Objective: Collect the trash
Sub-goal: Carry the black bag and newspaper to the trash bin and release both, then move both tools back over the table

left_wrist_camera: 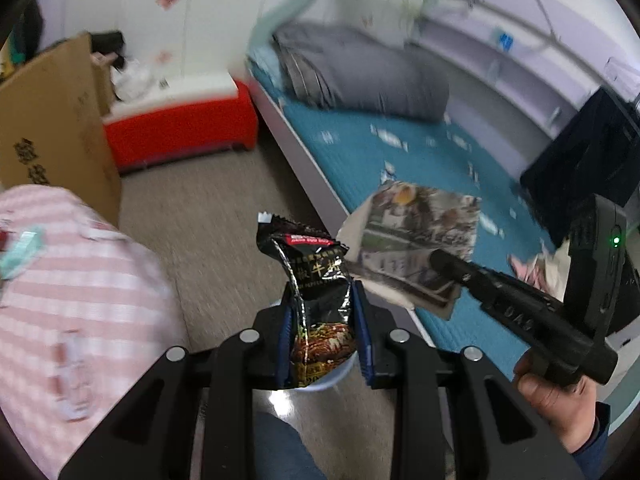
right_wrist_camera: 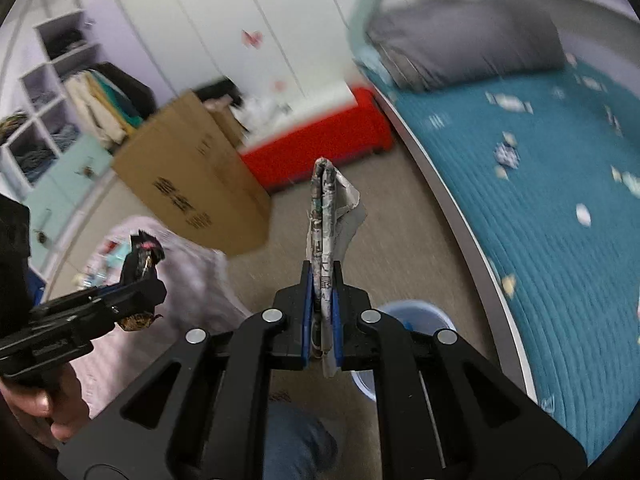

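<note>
Black foil wrapper clamped upright between the blue pads of the left gripper, seen from the left wrist. Just right of the wrapper, folded newspaper pinched at the tip of the right gripper, held by a hand. Directly beneath the wrapper, partly hidden by the jaws, pale blue bin on the floor. Beyond the wrapper to the right, a bed with small scraps scattered over the teal cover; whether these are trash or print on the fabric cannot be told through the blur.

Seen from the right wrist: newspaper gripped edge-on, jaws of the right gripper closed tight on it. Just right of and below the newspaper, bin, half covered by the gripper body. Far left of the newspaper, left gripper with the wrapper sticking up from it.

Judged progress: two pieces picked up and carried to above the bin, neither released yet. Left to do: drop both, then likely more collecting from the bed, a crumpled scrap among the candidates.
</note>
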Tool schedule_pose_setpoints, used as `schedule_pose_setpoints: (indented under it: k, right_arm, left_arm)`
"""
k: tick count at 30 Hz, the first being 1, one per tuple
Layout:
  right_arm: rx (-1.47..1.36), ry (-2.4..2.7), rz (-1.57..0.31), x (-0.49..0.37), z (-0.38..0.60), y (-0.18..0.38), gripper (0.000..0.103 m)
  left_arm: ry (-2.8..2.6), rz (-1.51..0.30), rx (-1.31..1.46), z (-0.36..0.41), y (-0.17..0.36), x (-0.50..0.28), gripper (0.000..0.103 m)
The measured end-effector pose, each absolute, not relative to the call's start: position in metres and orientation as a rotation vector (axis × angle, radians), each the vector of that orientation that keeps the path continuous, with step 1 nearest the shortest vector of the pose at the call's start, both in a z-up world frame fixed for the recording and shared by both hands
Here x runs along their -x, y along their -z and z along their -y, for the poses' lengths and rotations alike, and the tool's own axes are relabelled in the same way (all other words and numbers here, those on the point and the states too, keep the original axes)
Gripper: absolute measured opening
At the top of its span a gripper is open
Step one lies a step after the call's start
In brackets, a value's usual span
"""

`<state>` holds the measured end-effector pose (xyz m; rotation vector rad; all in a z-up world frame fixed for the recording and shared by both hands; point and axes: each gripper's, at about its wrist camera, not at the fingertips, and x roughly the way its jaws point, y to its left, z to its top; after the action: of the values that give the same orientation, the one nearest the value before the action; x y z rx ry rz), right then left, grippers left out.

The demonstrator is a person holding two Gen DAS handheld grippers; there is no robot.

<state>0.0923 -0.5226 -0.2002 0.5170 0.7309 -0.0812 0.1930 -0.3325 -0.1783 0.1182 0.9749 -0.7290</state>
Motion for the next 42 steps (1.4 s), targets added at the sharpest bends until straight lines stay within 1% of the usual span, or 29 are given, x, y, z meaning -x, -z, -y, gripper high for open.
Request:
schedule_pose_setpoints:
  k: [6, 11, 12, 13, 14, 15, 16, 17, 19, 21, 26, 28, 29, 30, 31, 36, 42]
  right_arm:
    - [-0.586, 0.107, -0.888, -0.113, 0.547, 0.271, 0.008]
    - [-0.642, 0.101, -1.012, -0.141, 0.556, 0.327, 0.009]
    - [-0.654, 0.099, -1.026, -0.144, 0.557, 0.337, 0.012]
    - [-0.666, 0.102, -1.045, -0.149, 0.559, 0.347, 0.012]
    - [-0.685, 0.112, -1.073, -0.153, 0.562, 0.361, 0.016]
    - [-0.704, 0.115, -1.086, -0.156, 0.565, 0.369, 0.034]
    - [-0.731, 0.122, -1.096, -0.158, 0.569, 0.381, 0.068]
    - [-0.745, 0.13, -1.099, -0.159, 0.572, 0.388, 0.076]
    - [-0.79, 0.149, -1.102, -0.155, 0.582, 0.404, 0.077]
    - [-0.821, 0.18, -1.09, -0.147, 0.59, 0.406, 0.077]
    - [-0.822, 0.235, -0.996, -0.12, 0.604, 0.379, 0.083]
    - [-0.815, 0.257, -0.955, -0.109, 0.608, 0.363, 0.087]
    - [-0.806, 0.267, -0.936, -0.104, 0.61, 0.355, 0.088]
    - [-0.802, 0.273, -0.927, -0.102, 0.612, 0.349, 0.09]
    - [-0.799, 0.278, -0.915, -0.098, 0.613, 0.344, 0.091]
    - [-0.781, 0.302, -0.873, -0.088, 0.613, 0.317, 0.097]
    - [-0.77, 0.312, -0.823, -0.079, 0.601, 0.284, 0.097]
  left_arm:
    - [0.714, -1.145, -0.197, 0.385, 0.25, -0.213, 0.026]
    - [0.67, -1.259, -0.227, 0.405, 0.296, -0.233, 0.026]
    - [0.662, -1.279, -0.232, 0.408, 0.305, -0.236, 0.026]
    - [0.656, -1.293, -0.236, 0.41, 0.31, -0.238, 0.026]
    - [0.649, -1.31, -0.242, 0.412, 0.319, -0.239, 0.026]
    - [0.641, -1.325, -0.249, 0.416, 0.326, -0.24, 0.026]
    - [0.636, -1.334, -0.253, 0.418, 0.33, -0.241, 0.026]
    - [0.631, -1.346, -0.261, 0.422, 0.337, -0.242, 0.026]
    - [0.631, -1.363, -0.276, 0.43, 0.347, -0.245, 0.026]
    - [0.639, -1.371, -0.288, 0.436, 0.353, -0.245, 0.026]
    - [0.675, -1.399, -0.298, 0.449, 0.366, -0.247, 0.029]
    - [0.689, -1.415, -0.303, 0.452, 0.368, -0.247, 0.047]
    - [0.687, -1.411, -0.304, 0.454, 0.368, -0.247, 0.067]
    - [0.677, -1.384, -0.306, 0.454, 0.363, -0.246, 0.078]
    - [0.666, -1.366, -0.311, 0.453, 0.359, -0.245, 0.08]
    - [0.658, -1.353, -0.28, 0.447, 0.338, -0.243, 0.081]
    - [0.677, -1.229, -0.231, 0.427, 0.279, -0.231, 0.082]
